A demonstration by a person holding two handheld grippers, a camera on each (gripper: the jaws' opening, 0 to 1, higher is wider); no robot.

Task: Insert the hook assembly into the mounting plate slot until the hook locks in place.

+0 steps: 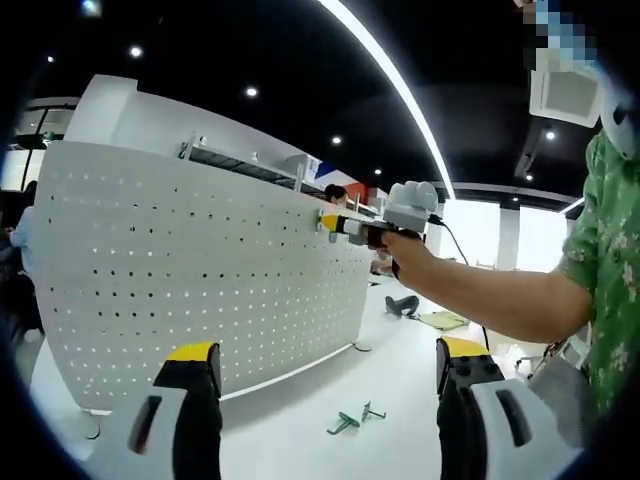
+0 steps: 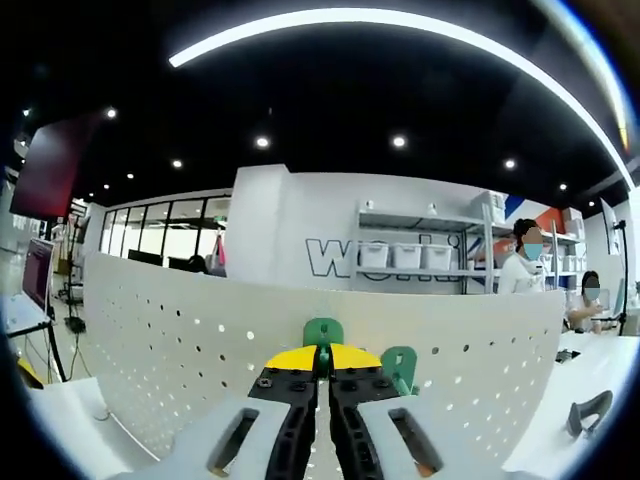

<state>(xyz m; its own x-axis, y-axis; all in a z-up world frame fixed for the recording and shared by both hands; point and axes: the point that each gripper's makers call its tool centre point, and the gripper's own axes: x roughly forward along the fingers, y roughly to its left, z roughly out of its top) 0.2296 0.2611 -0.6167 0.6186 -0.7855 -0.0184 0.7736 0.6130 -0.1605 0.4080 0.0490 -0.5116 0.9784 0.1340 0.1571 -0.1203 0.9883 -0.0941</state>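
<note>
Left gripper view: left gripper with jaws spread wide, holding nothing, above the white table; two loose green hooks lying below the pegboard; right gripper at the pegboard's top edge.

Right gripper view: jaws pressed together, pinching a green hook against the pegboard's upper rim; second green hook beside it on the pegboard.
</note>
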